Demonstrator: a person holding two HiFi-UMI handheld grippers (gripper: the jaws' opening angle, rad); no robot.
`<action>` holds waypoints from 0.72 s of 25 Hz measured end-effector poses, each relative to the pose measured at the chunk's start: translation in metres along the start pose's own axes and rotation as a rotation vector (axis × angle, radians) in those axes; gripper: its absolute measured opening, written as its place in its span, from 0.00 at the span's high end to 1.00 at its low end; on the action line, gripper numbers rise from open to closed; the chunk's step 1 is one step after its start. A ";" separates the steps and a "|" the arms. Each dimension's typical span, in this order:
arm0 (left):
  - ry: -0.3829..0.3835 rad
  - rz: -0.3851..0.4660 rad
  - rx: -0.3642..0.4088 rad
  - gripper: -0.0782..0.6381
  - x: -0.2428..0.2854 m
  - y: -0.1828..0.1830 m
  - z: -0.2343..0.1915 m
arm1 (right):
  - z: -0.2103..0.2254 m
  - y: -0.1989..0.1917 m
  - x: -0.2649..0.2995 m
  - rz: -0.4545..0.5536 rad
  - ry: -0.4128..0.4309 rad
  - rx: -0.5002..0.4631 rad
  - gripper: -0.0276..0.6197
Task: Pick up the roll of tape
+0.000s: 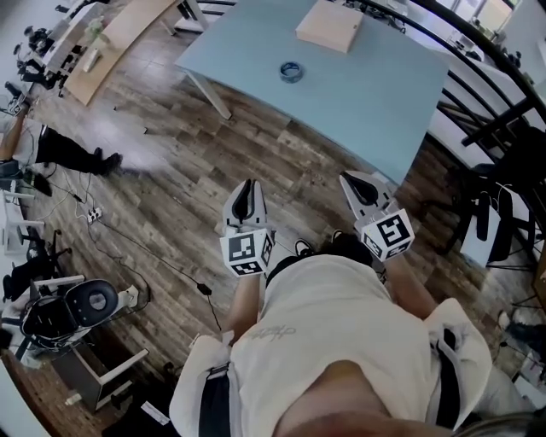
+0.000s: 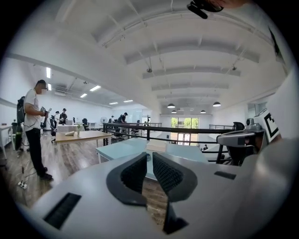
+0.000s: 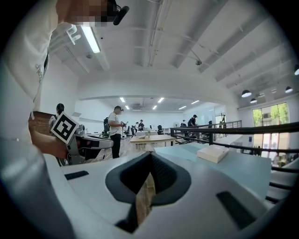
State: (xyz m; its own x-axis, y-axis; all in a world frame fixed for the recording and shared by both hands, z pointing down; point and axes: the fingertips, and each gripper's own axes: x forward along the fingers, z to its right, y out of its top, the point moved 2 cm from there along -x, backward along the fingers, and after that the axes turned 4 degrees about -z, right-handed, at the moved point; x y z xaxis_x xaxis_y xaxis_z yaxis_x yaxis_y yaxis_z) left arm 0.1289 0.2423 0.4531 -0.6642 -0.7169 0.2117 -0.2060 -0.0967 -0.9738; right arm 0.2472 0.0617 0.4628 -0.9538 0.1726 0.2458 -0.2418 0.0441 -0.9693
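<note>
Small and blurred, upper middle of the head view: tape (image 1: 291,72), a bluish ring lying flat on the table (image 1: 375,111), lower left of a box (image 1: 328,26). Nearly hidden behind the jaws in the left gripper view. Held side by side over the floor (image 1: 171,171), short of the table: left gripper (image 1: 246,189), jaws a slit apart, empty; right gripper (image 1: 356,183), tips together, empty.

A pale blue table (image 1: 358,94) carries a flat tan box (image 1: 328,26) near its far edge, standing on a wood-plank floor (image 1: 171,171) beside a black railing (image 3: 211,130).
</note>
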 end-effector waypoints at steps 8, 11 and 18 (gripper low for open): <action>0.003 -0.012 -0.003 0.75 -0.002 0.001 -0.015 | -0.010 0.000 0.009 -0.001 0.010 0.002 0.95; -0.012 -0.012 -0.003 0.75 -0.003 0.002 -0.021 | -0.014 0.002 0.012 0.000 -0.002 0.000 0.95; -0.029 -0.037 -0.001 0.75 0.007 0.000 -0.027 | -0.010 -0.001 0.015 -0.026 -0.035 0.017 0.95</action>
State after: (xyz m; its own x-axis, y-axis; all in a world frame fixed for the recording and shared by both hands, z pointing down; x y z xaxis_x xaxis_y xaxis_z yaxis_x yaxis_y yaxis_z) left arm 0.1050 0.2563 0.4569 -0.6349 -0.7326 0.2454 -0.2313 -0.1229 -0.9651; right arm 0.2347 0.0745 0.4673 -0.9529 0.1369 0.2708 -0.2691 0.0315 -0.9626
